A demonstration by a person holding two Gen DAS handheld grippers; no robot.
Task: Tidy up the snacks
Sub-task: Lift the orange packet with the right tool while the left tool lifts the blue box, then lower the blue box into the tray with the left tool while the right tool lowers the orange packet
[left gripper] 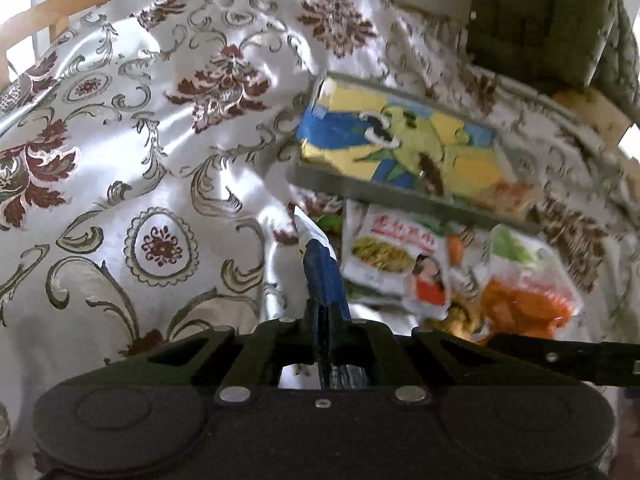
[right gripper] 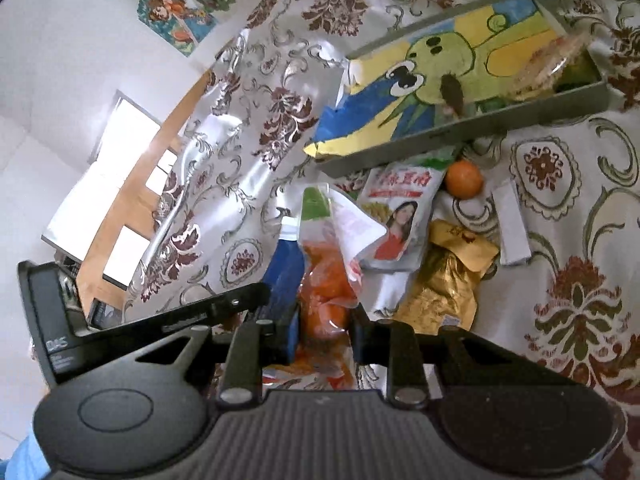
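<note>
My left gripper is shut on a blue and white snack packet, held edge-on above the tablecloth; it also shows in the right wrist view. My right gripper is closed around a clear bag of orange snacks, seen in the left wrist view too. A grey tray with a cartoon bird lining lies beyond, with a clear packet at its far end. A white packet with a woman's picture, a gold packet, an orange and a white box lie in front of the tray.
A floral tablecloth covers the table. A green cushioned chair stands behind the tray. Cartoon stickers are on the wall at left, past the table's wooden edge.
</note>
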